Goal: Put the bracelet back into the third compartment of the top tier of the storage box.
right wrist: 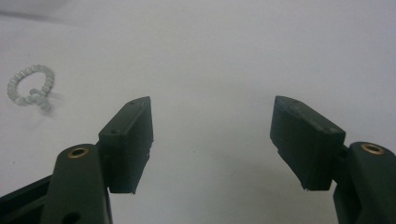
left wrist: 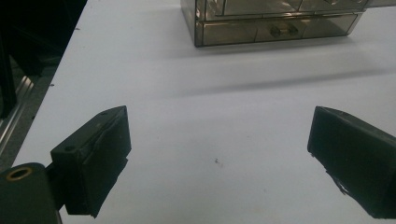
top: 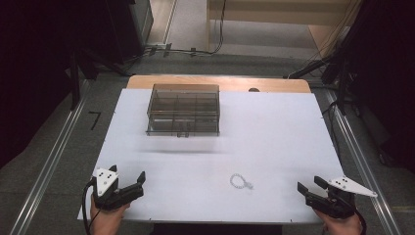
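Note:
A smoky see-through drawer box (top: 183, 109) (left wrist: 275, 23) stands on the far left part of the white table (top: 279, 132), its drawers pushed in. A small pale bead bracelet (top: 241, 182) (right wrist: 30, 88) lies near the front edge, right of centre. My left gripper (top: 128, 172) (left wrist: 219, 116) rests at the front left corner, open, with bare table between its jaws. My right gripper (top: 309, 182) (right wrist: 212, 105) sits at the front right corner, open and empty. The bracelet lies to its left, well apart from its jaws.
Wide bare table surface lies between the box and the bracelet. A wooden edge (top: 220, 82) shows behind the white sheet. Metal rails (top: 49, 166) run along the floor on both sides, and cables (top: 186, 50) lie beyond the table.

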The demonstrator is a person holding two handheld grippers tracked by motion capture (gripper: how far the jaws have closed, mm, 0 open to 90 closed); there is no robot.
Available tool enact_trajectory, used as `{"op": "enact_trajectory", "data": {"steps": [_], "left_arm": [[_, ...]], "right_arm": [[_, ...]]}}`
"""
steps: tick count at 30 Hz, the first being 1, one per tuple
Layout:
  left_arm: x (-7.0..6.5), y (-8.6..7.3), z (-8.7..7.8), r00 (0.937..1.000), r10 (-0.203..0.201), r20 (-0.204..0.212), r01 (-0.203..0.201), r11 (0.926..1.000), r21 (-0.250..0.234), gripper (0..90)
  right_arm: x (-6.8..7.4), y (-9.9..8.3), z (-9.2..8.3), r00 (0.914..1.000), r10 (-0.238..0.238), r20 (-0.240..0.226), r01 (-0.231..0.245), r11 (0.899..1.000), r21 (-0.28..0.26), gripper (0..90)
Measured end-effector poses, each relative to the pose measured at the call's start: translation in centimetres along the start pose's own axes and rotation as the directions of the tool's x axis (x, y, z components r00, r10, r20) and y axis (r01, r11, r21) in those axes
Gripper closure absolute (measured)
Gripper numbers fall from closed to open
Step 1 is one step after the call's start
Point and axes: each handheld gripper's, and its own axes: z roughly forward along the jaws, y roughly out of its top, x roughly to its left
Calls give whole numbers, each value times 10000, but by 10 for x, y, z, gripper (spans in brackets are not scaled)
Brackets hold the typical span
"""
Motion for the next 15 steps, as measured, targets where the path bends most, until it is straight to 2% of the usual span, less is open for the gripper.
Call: {"op": "enact_trajectory", "data": {"steps": [15], "left_arm": [[-1, 0, 0, 10000, 76, 37, -76, 10000, 45, 65]], "right_arm": [[5, 1, 2, 9998, -189, -91, 190, 9998, 96, 285]]}}
